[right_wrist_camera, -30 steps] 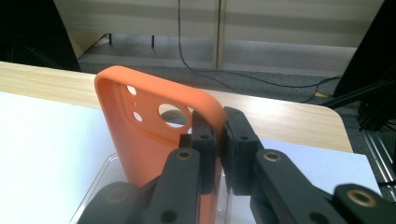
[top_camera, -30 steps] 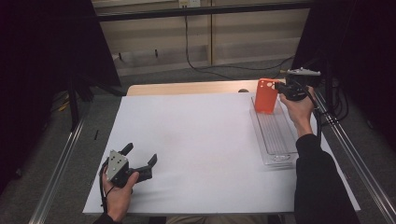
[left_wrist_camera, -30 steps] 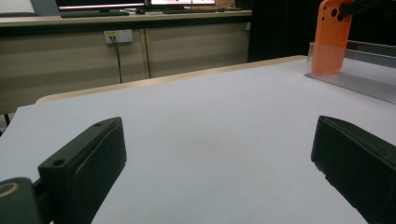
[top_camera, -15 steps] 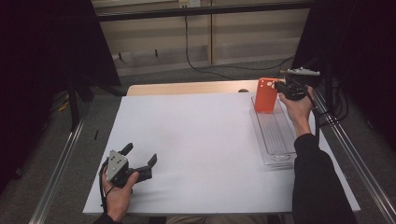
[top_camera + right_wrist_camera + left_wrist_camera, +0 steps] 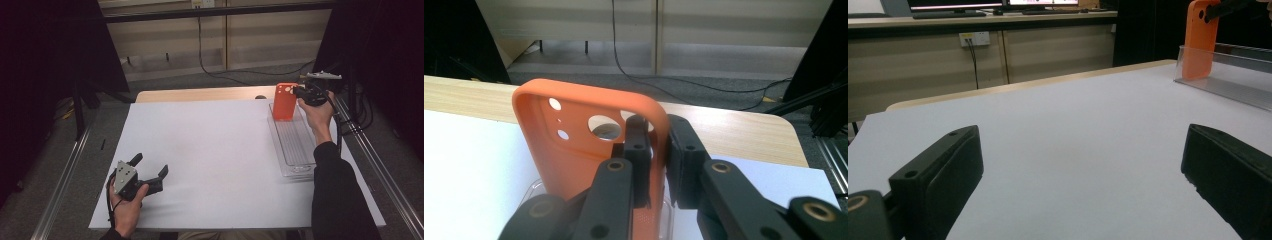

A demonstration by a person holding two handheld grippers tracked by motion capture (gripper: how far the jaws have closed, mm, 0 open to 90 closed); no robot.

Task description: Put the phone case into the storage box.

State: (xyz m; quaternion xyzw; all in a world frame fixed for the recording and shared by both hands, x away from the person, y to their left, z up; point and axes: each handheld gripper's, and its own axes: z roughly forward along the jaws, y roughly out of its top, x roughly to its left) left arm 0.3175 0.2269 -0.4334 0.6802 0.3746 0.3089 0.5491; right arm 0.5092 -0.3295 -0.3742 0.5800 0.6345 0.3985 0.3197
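An orange phone case (image 5: 285,101) (image 5: 574,145) stands upright at the far end of a clear plastic tray (image 5: 295,150) on the right of the table. My right gripper (image 5: 296,92) (image 5: 658,135) is shut on the case's edge, one jaw inside it and one outside. The case's camera holes face me in the right gripper view. My left gripper (image 5: 150,165) (image 5: 1080,150) rests near the front left of the white sheet (image 5: 215,150), jaws wide apart with nothing between them. Far off in the left gripper view are the case (image 5: 1200,40) and the tray (image 5: 1228,85).
The white sheet covers most of a wooden table (image 5: 200,94), whose far edge shows bare. Metal rails (image 5: 65,175) run along both sides of the table. A black cable (image 5: 220,70) trails on the floor beyond, below wall cabinets.
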